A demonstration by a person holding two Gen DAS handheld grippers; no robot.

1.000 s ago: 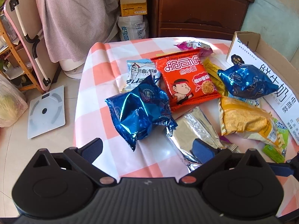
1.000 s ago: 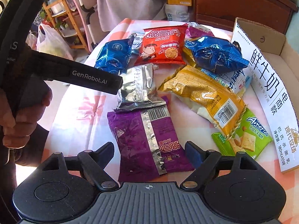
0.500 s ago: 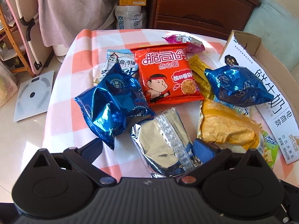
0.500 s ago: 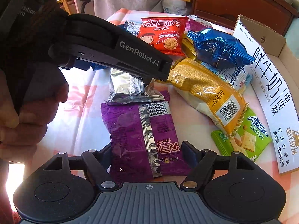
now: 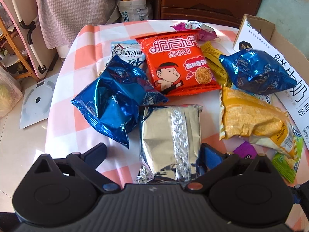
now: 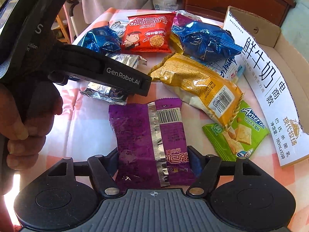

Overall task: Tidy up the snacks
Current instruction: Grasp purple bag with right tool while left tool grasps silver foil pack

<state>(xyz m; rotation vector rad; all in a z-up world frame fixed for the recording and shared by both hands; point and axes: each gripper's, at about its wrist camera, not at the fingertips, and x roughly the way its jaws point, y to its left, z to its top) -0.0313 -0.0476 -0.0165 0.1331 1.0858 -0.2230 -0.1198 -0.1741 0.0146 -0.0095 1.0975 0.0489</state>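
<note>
Snack packets lie spread on a pink-checked tablecloth (image 5: 83,42). My left gripper (image 5: 152,152) is open, its jaws either side of the near end of a silver foil packet (image 5: 171,135), which also shows in the right wrist view (image 6: 123,60). My right gripper (image 6: 154,158) is open around the near end of a purple packet (image 6: 146,133) lying seam side up. Further back lie a red noodle packet (image 5: 177,63), two blue foil packets (image 5: 114,100) (image 5: 256,71), a yellow cracker bag (image 5: 251,121) and a green biscuit packet (image 6: 235,133).
An open cardboard milk box (image 6: 270,73) stands at the table's right edge. The left hand-held gripper body (image 6: 100,73) crosses the right wrist view over the silver packet. A dark wooden cabinet (image 5: 208,0), a chair and a floor scale (image 5: 36,100) stand beyond the table.
My left gripper has moved right and forward from the blue packet to straddle the silver packet. My right gripper has advanced so the purple packet sits between its jaws.
</note>
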